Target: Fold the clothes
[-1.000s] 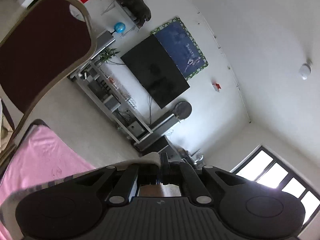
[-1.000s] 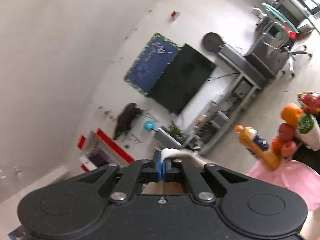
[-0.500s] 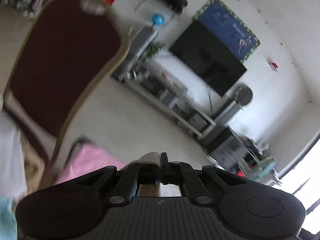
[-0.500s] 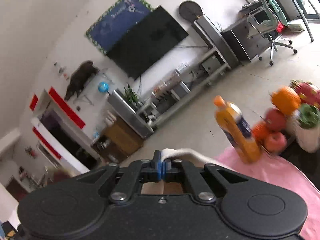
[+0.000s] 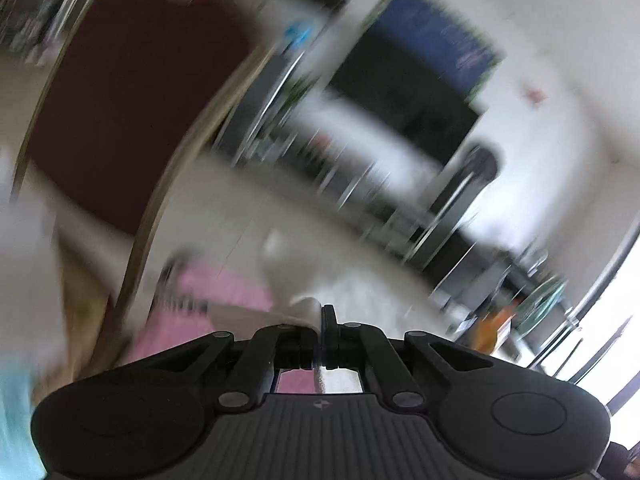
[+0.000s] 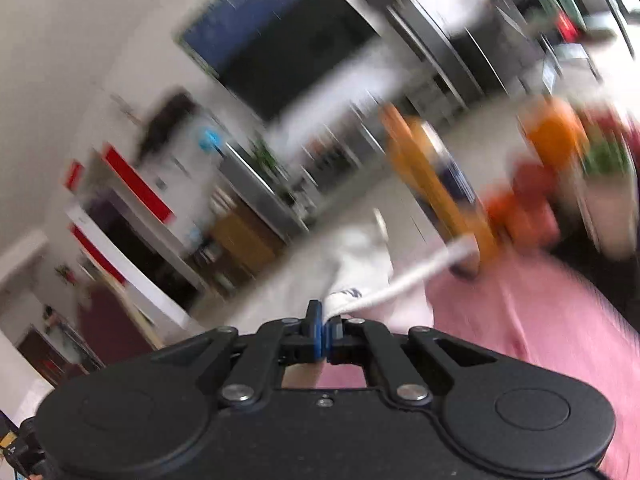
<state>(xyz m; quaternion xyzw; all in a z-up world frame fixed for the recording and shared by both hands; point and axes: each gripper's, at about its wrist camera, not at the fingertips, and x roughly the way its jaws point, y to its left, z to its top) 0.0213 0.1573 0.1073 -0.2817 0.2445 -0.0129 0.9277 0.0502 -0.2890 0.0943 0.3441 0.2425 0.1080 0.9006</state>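
Showing a blurred living room from both wrist views, the frames take in a pale wall (image 5: 560,40), a dark TV (image 6: 296,52) mounted on it with a blue poster (image 6: 240,4) beside it, and a low media stand (image 5: 360,184) below.

Next in size, a pink-covered counter (image 6: 540,320) fills the lower right of the right view and appears as a pink patch in the left view. A maroon chair (image 5: 132,92) with a pale frame stands to the left in the left view, beyond the counter's edge.

On the counter's far side (right view) stand an orange bottle (image 6: 436,188) and, just beside it, a heap of fruit (image 6: 552,160); motion blur hides their details.

The garment (image 6: 420,276), whitish cloth, stretches as a taut edge from the right hand-held gripper (image 6: 323,320) toward the bottle's base, over the counter. In the left view a pale fold of the same cloth curls at the tip of the left hand-held gripper (image 5: 322,320) and drapes leftward above the pink surface.

Both hand-held grippers have their jaws pressed together, each pinching an edge of the garment, the right one between blue pads (image 6: 316,332).
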